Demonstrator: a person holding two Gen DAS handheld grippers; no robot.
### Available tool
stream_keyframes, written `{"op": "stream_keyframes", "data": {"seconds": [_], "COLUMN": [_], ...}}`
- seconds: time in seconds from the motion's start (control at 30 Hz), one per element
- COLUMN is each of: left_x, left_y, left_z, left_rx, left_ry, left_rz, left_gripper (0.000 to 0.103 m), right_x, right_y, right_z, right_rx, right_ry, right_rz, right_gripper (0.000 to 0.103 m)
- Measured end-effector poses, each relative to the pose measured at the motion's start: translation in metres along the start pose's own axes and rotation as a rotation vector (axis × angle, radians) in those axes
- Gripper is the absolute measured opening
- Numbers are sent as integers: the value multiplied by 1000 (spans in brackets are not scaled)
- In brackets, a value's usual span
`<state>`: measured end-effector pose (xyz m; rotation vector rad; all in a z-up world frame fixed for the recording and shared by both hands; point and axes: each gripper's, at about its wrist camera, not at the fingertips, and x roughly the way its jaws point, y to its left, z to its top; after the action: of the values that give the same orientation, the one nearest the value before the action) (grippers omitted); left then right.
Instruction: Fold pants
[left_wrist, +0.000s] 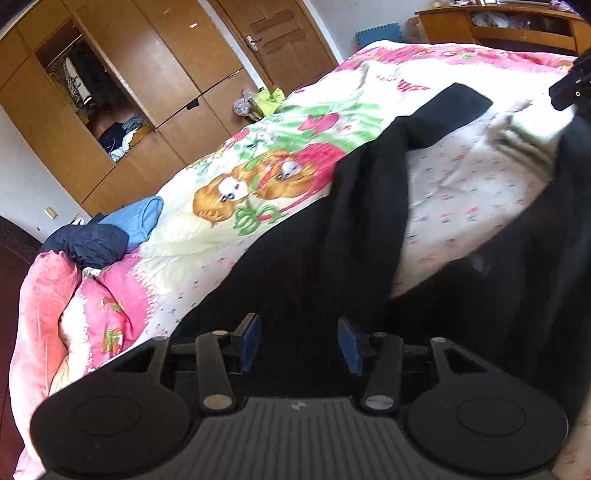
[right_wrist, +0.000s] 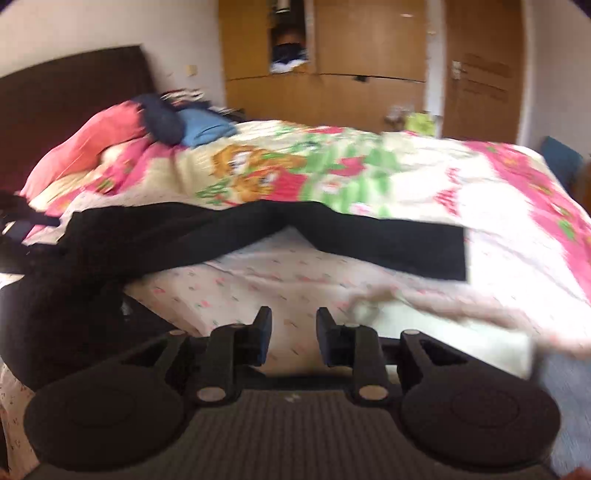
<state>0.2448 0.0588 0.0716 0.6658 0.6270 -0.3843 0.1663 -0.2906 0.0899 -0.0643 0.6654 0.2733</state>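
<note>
Nearest: left gripper (left_wrist: 299, 341), jaws parted, blue pads (left_wrist: 347, 345) bare, nothing between them, black cloth lying below. Right gripper (right_wrist: 293, 334), jaws narrowly apart, empty, over the flowered sheet (right_wrist: 258, 280). Beyond: black pants (right_wrist: 258, 236) spread on the bed, legs splayed, one leg end (left_wrist: 458, 107) flat on the cartoon quilt (left_wrist: 258, 177). Further: pink pillows (left_wrist: 48, 295), blue and navy clothes (left_wrist: 110, 232). Farthest: wooden wardrobe (left_wrist: 147, 74), door (left_wrist: 280, 40).

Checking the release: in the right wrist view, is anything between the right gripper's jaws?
No. The right gripper stands open over the bedsheet, with the black pants lying beyond it.
</note>
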Motion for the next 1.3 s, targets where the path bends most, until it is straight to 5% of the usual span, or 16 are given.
{"op": "stream_keyframes", "data": {"seconds": [0.17, 0.33, 0.63, 0.67, 0.73, 1.0, 1.23, 1.3], "left_x": [65, 95, 152, 155, 159, 156, 147, 148], "left_y": [79, 139, 180, 174, 166, 164, 164, 165], "left_z": [-19, -33, -39, -40, -42, -51, -48, -48], "left_rx": [-22, -81, -145, -108, -52, -63, -30, -29], "left_ry": [67, 139, 280, 288, 295, 250, 219, 221], "left_rz": [34, -41, -272, -262, -225, -206, -193, -197], "left_gripper": [60, 60, 68, 63, 24, 23, 23, 23], "right_x": [165, 264, 326, 331, 342, 373, 369, 371], "right_y": [80, 122, 144, 144, 144, 134, 113, 112], "right_z": [101, 143, 159, 161, 165, 167, 175, 172], "right_rx": [-311, -500, -619, -622, -616, -586, -470, -494], "right_ry": [109, 252, 477, 483, 498, 551, 651, 657], "right_rz": [189, 191, 197, 192, 182, 132, 249, 229], "right_gripper": [35, 37, 49, 49, 49, 49, 50, 60]}}
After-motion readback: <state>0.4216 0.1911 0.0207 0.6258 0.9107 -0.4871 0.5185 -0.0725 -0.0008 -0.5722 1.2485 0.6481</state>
